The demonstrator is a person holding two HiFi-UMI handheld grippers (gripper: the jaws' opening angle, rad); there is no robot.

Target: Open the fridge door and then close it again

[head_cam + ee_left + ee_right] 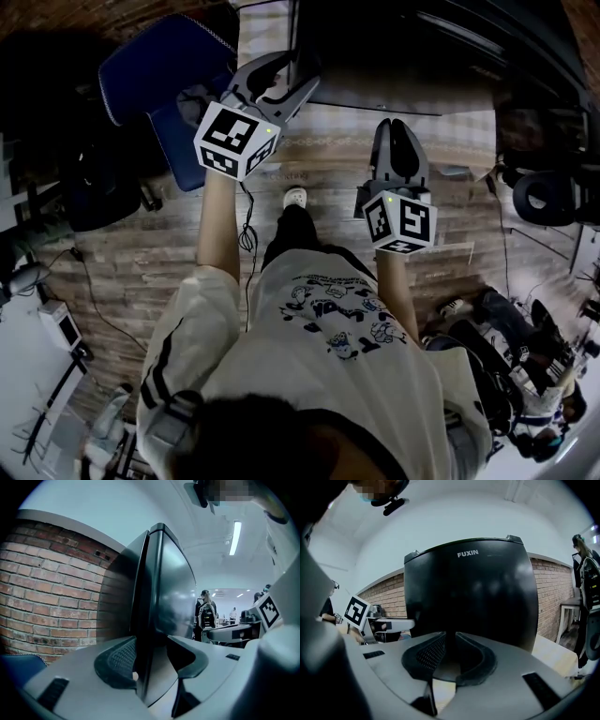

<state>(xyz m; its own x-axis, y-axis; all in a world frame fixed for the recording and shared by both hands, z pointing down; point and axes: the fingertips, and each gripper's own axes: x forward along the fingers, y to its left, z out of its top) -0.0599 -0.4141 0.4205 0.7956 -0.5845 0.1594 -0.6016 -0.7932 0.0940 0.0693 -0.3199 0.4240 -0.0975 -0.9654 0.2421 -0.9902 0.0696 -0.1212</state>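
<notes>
A tall black fridge [468,597] marked FUXIN stands in front of me; in the head view its top [403,56] is at the upper middle. My left gripper [295,75] is at the fridge's left side, its jaws spread wide. The door's left edge [152,620] stands between the two fingers of the left gripper [152,651]. The left pad [119,660] lies close beside that edge, and a dark gap shows at the right pad. My right gripper [401,129] points at the door's front with its fingers together and nothing in them; its tips [451,637] stop short of the door.
A blue chair [164,66] stands left of the fridge, and a brick wall [47,592] runs behind it. People [206,613] stand farther back at desks. Cables [248,234] trail on the wooden floor. Black gear [544,197] lies at the right.
</notes>
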